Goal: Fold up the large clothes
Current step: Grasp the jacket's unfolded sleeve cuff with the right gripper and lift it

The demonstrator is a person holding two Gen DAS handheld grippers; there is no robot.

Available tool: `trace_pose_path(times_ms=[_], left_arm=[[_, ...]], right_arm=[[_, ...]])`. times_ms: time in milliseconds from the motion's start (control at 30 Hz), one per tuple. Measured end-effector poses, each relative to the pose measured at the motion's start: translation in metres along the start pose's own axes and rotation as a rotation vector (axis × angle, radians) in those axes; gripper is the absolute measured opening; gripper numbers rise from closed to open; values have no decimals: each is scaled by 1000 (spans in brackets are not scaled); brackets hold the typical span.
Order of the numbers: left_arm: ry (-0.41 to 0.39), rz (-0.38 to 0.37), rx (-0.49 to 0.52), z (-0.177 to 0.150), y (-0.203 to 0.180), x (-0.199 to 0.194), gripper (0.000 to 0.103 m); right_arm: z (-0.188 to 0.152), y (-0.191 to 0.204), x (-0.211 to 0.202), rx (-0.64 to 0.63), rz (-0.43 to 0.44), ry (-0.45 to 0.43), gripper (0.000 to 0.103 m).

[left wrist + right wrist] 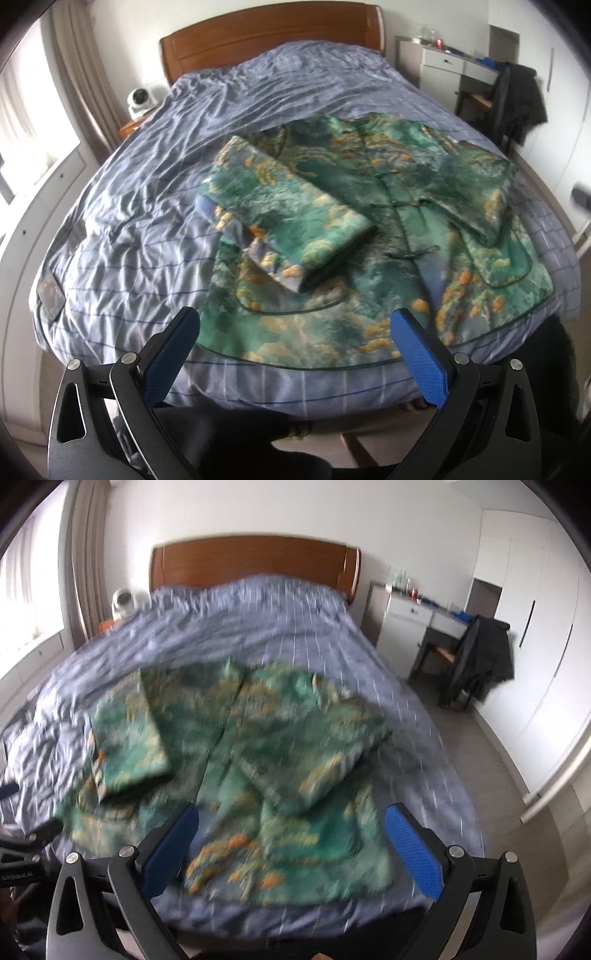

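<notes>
We hold the left gripper and right gripper wide open and empty at the bottom of each frame, above the green jacket lying mid-frame on the bed, sleeves folded inward

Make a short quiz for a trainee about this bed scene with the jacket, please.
1. True or false: both sleeves of the green patterned jacket are folded in over its front.
2. What holds the jacket: A) the chair, B) the blue striped bedcover, C) the floor?
3. Fill in: the fingers of the left gripper and of the right gripper are both ____ and hold nothing.

Key: 1 true; 2 B; 3 open.
</notes>
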State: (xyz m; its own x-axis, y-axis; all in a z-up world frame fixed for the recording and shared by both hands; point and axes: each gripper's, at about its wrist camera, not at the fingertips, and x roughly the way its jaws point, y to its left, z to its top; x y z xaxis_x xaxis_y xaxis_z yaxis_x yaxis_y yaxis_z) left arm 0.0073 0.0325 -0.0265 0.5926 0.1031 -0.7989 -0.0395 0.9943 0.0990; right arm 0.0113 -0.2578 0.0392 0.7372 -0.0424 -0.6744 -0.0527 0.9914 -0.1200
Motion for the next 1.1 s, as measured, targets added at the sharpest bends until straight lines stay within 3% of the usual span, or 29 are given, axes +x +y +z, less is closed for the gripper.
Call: trace_pose_path(times_ms=[100, 167, 267, 367, 533, 567, 600, 633, 667, 700, 900, 1100], left_arm=[[8, 21, -14, -4, 11, 9, 103], [18, 19, -35, -7, 18, 14, 103], [28, -8, -59, -10, 24, 18, 103], [37, -18, -58, -13, 25, 21, 103], [71, -18, -55, -16, 27, 32, 103], [78, -19, -57, -17, 28, 33, 103], [80, -19, -59, -18, 30, 34, 103], [80, -21, -62, -19, 31, 34, 103], [80, -23, -66, -20, 33, 35, 103], [84, -28, -70, -21, 34, 37, 103], [108, -66, -72, -18, 32, 51, 103], [66, -71, -50, -9, 33, 47, 103]], right_arm=[[14, -20, 14, -51, 101, -100, 103], [14, -20, 54, -235, 256, -68, 103], [0, -7, 122, -382, 201, 107, 103], [-11, 9, 166, -454, 225, 167, 102], [-29, 35, 213, -565, 165, 205, 98], [-30, 33, 218, -553, 165, 215, 83], [-28, 24, 221, -502, 220, 237, 76], [-25, 17, 218, -460, 253, 241, 60], [-21, 5, 212, -397, 261, 230, 30], [-17, -4, 205, -362, 264, 218, 16], [14, -69, 139, -202, 188, 71, 11], [50, -171, 93, 35, 49, -69, 11]])
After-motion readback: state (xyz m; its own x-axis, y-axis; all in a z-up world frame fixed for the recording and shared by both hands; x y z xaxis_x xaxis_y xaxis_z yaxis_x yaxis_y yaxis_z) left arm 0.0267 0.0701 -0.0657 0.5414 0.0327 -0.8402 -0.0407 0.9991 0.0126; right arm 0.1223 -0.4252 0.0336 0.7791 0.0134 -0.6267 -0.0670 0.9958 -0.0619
